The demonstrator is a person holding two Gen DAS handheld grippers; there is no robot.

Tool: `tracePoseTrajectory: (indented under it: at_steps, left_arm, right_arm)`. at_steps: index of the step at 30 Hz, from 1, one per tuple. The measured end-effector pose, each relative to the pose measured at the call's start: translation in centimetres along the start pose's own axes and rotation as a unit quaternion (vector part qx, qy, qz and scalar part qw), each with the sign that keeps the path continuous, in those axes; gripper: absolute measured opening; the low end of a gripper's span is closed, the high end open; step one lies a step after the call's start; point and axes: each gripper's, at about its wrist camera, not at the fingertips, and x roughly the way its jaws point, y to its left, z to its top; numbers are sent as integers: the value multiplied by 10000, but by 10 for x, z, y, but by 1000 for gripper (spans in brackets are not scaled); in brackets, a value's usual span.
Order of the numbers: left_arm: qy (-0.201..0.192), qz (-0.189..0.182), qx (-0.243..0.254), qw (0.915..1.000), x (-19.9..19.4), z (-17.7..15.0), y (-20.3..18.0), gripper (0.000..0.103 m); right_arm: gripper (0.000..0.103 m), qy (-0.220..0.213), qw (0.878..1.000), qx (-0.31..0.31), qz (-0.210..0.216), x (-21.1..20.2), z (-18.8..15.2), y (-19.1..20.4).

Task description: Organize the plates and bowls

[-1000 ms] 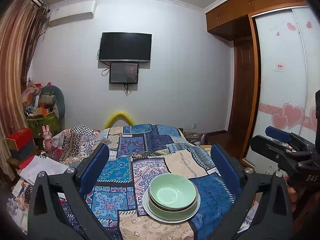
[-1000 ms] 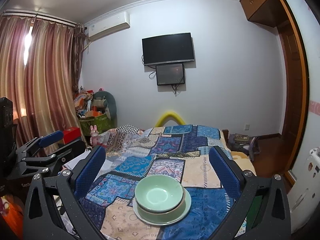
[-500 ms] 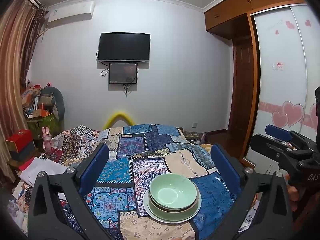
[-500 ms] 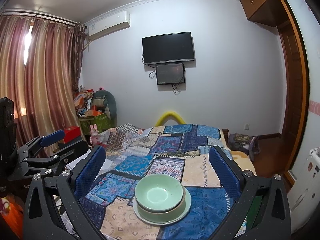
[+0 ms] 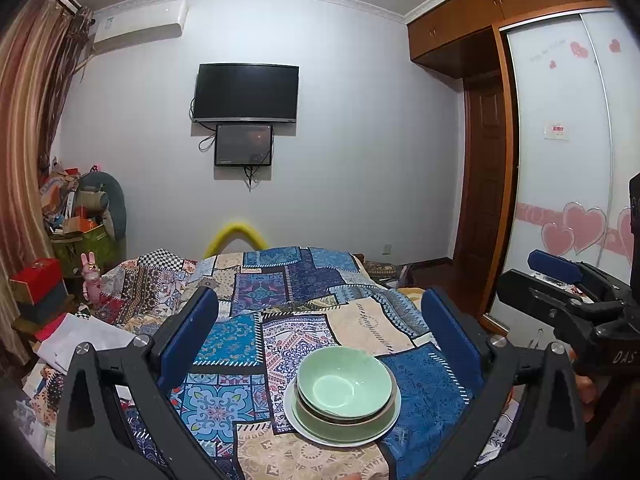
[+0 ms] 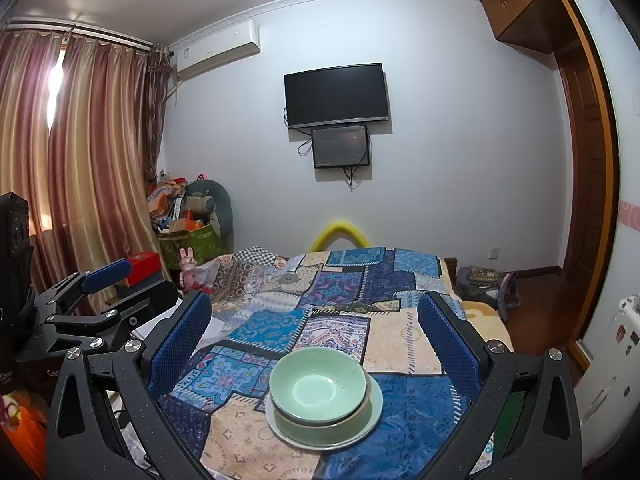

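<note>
Left gripper (image 5: 320, 340): jaws spread wide, nothing between the blue pads (image 5: 188, 336), held above the near end of the bed. Right gripper (image 6: 314, 340): likewise wide open and empty-handed, hovering just beside the left one, each seen at the edge of the other's view.

Pale green bowl (image 5: 344, 382) sitting mouth up, nested in a second green bowl (image 5: 340, 420) with a brownish rim, both resting on a white plate (image 5: 296, 416). Round stack, so no long axis to speak of; openings facing straight up, not tilted. Placed on the near part of a patchwork bedspread (image 5: 256, 300), a little right of centre in the left wrist view, roughly centred between the fingers in the right wrist view. Clear of both grippers, not touched by either.

Farther off: yellow curved tube (image 5: 234, 232) at the far end of the bed, dark television (image 5: 246, 92) on the far wall with a smaller screen (image 5: 244, 145) just below. Left: striped curtains (image 6: 80, 168), air conditioner (image 6: 218, 48) high up, cluttered heap of boxes (image 6: 184, 216). Right: wooden wardrobe (image 5: 480, 20) with heart-decorated sliding doors (image 5: 568, 200).
</note>
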Motion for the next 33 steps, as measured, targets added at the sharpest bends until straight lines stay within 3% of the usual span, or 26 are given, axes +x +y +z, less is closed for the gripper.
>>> tracePoseTrajectory:
  at_steps: [33]
  left_arm:
    - [154,-179,-264,9994,9,0,7,103]
  right_arm:
    - [103,170,9998,61,55,6,1,-5]
